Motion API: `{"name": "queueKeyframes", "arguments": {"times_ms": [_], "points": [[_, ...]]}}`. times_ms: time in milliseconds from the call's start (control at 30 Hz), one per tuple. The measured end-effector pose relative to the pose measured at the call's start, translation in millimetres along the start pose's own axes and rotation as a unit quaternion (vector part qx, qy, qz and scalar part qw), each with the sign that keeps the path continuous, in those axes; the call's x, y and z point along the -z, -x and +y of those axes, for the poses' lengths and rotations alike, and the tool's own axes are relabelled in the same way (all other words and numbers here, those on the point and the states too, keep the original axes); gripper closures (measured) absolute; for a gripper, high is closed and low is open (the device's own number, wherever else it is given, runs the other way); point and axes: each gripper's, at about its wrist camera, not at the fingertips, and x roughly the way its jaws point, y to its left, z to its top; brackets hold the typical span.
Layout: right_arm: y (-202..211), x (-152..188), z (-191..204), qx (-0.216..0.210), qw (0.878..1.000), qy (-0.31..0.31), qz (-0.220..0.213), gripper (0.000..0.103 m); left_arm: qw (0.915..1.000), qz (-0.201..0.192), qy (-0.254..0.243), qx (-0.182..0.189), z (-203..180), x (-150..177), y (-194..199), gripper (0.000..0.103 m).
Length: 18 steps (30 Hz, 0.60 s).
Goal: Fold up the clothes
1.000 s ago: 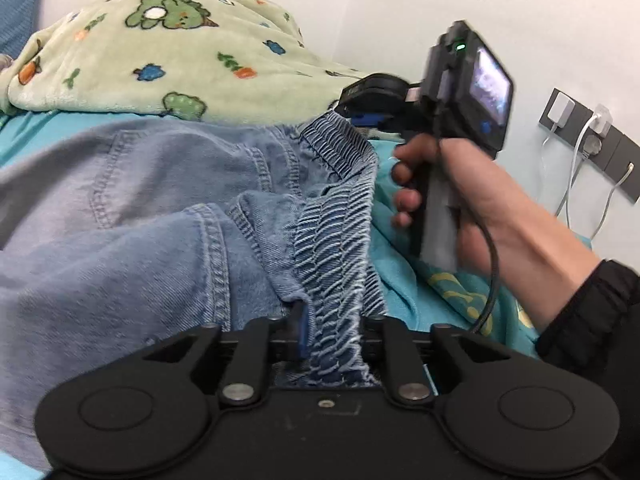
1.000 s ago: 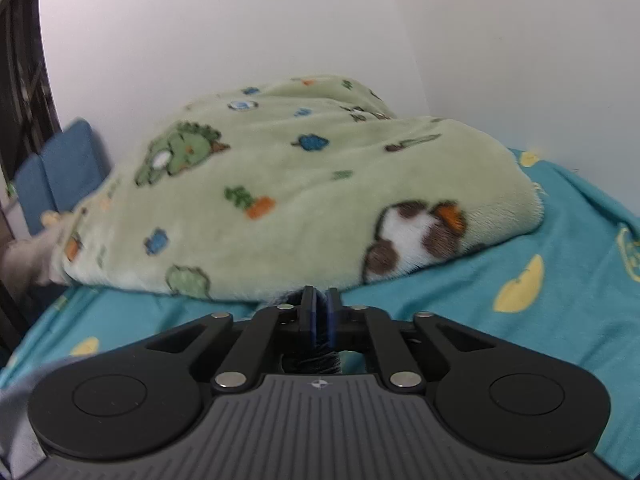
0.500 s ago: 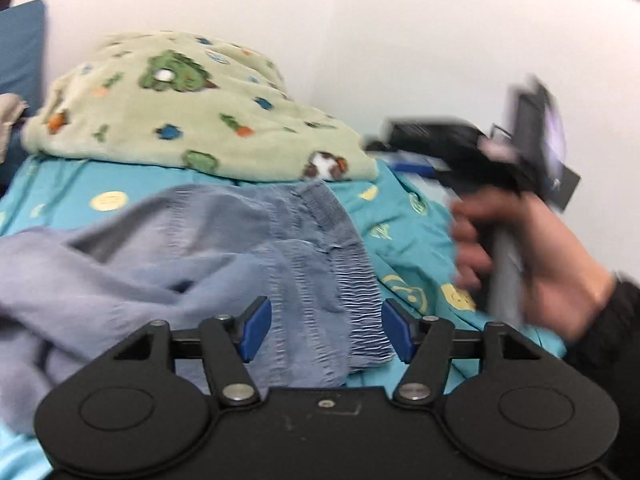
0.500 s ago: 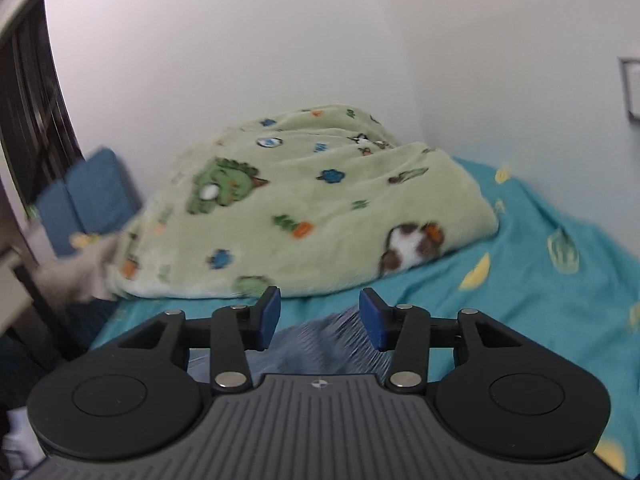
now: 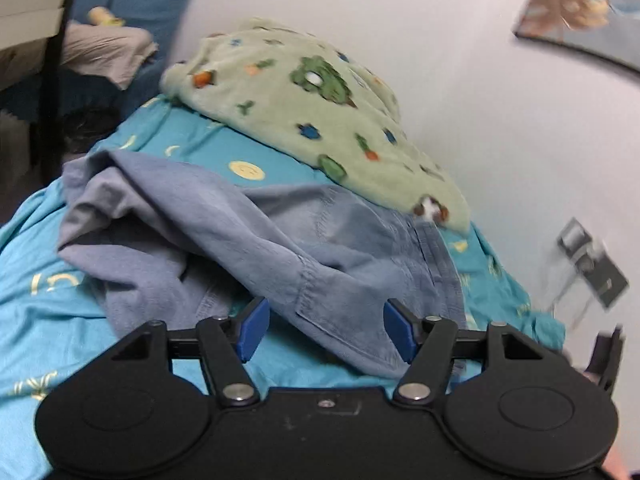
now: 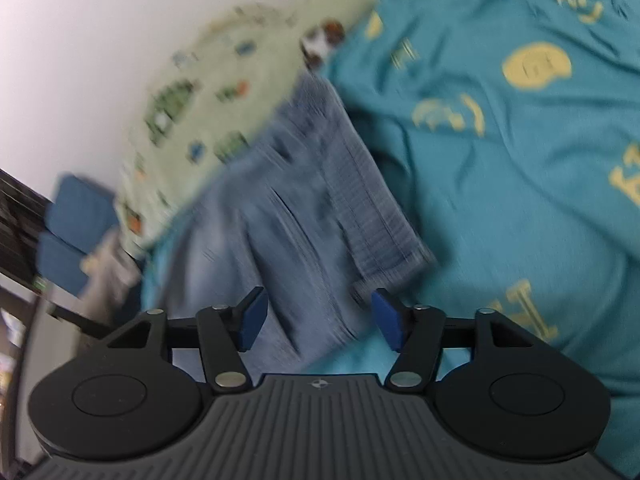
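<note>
The left gripper [image 5: 324, 330] is hovering over the crumpled denim jeans [image 5: 256, 236], its jaws apart and holding nothing. The jeans are lying on the teal bedsheet [image 5: 44, 312], touching the green blanket [image 5: 312, 120]. The right gripper [image 6: 318, 320] is widening its jaws, nothing between them, above the waistband.
</note>
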Motion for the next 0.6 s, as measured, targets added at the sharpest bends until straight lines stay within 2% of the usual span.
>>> {"name": "queueKeyframes", "arguments": {"times_ms": [133,233,367,433,500,533,567,600], "points": [[-22.8,-3.7,-9.1,-0.005,0.999,-0.047,0.015,0.028,0.9997,-0.011,0.015,-0.016,3.8,-2.3,-3.5,0.042],[-35.0,-8.8,-18.0,-0.004,0.996,-0.086,0.015,0.027,0.9990,-0.004,0.030,-0.032,11.5,0.1,-9.9,0.042],[-52.9,-12.6,-26.1,0.019,0.994,-0.103,0.027,0.027,0.9974,0.004,0.056,-0.045,19.7,1.8,-16.6,0.042],[-60.6,-15.2,-25.8,0.002,0.994,-0.104,0.024,0.028,0.9968,0.003,0.062,-0.051,22.0,2.5,-18.0,0.042],[-60.9,-16.5,-29.7,-0.003,0.995,-0.101,0.011,0.035,0.9964,0.004,0.064,-0.055,22.4,3.3,-19.9,0.042],[-61.2,-17.5,-29.3,0.000,0.995,-0.099,0.005,0.043,0.9962,0.004,0.065,-0.057,22.7,3.5,-20.5,0.042],[-61.6,-18.5,-28.9,0.003,0.995,-0.097,-0.001,0.047,0.9961,0.004,0.066,-0.058,22.9,3.8,-21.1,0.042],[-60.2,-19.0,-27.7,0.007,0.996,-0.091,-0.009,0.054,0.9960,0.003,0.066,-0.060,22.8,4.3,-21.1,0.042]]}}
